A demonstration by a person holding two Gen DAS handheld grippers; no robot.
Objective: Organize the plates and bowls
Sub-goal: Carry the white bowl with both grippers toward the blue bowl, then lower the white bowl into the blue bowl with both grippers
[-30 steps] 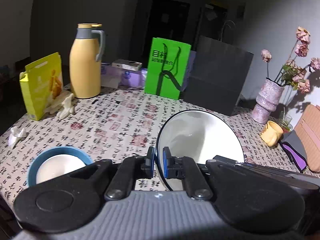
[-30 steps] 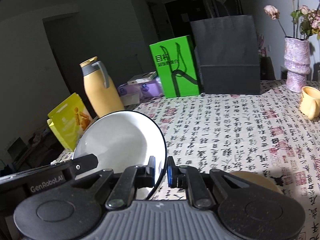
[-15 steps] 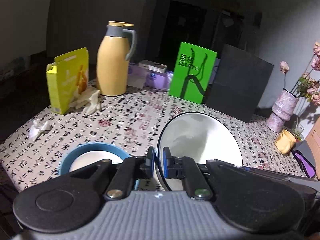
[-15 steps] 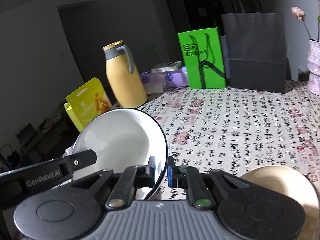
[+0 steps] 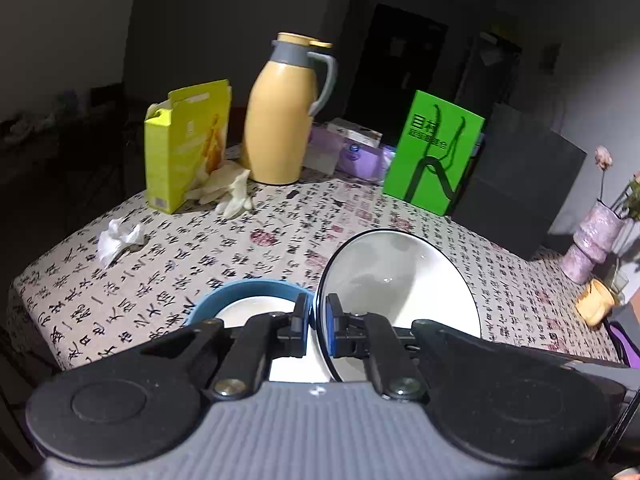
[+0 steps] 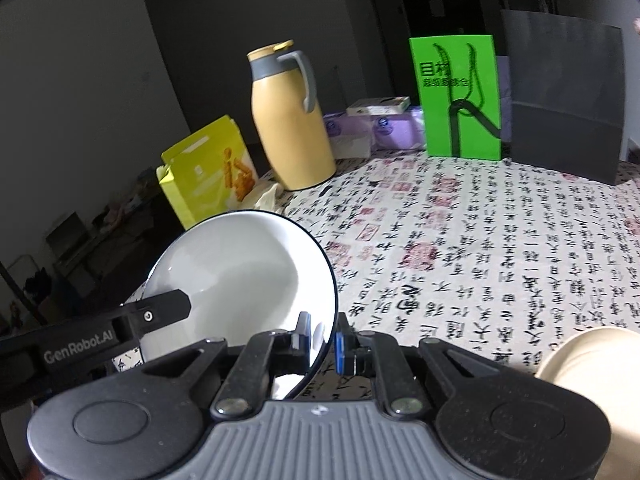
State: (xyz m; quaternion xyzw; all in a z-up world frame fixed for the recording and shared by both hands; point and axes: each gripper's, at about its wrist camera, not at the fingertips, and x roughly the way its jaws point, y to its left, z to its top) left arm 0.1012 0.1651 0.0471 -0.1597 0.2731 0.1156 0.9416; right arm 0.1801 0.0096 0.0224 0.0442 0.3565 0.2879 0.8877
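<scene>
Left wrist view: my left gripper [image 5: 319, 322] is clamped on the near rim of the white bowl [image 5: 400, 292], blue pads pressed on either side of its dark edge. I hold the bowl tipped on edge above the table [image 5: 224, 248], its hollow facing right. Just left of it and lower sits a blue bowl [image 5: 240, 292] with a white inside, partly hidden behind my fingers.

From the right wrist view, my right gripper [image 6: 322, 340] pinches the opposite rim of the same white bowl [image 6: 240, 276], so both claws carry it. A cream-coloured dish [image 6: 588, 352] shows at the lower right edge; its shape is cut off and I cannot judge it. A yellow jug [image 5: 284, 116], a yellow carton [image 5: 186, 144], a green bag [image 5: 434, 152] and a dark bag [image 5: 516, 184] stand along the far side.
</scene>
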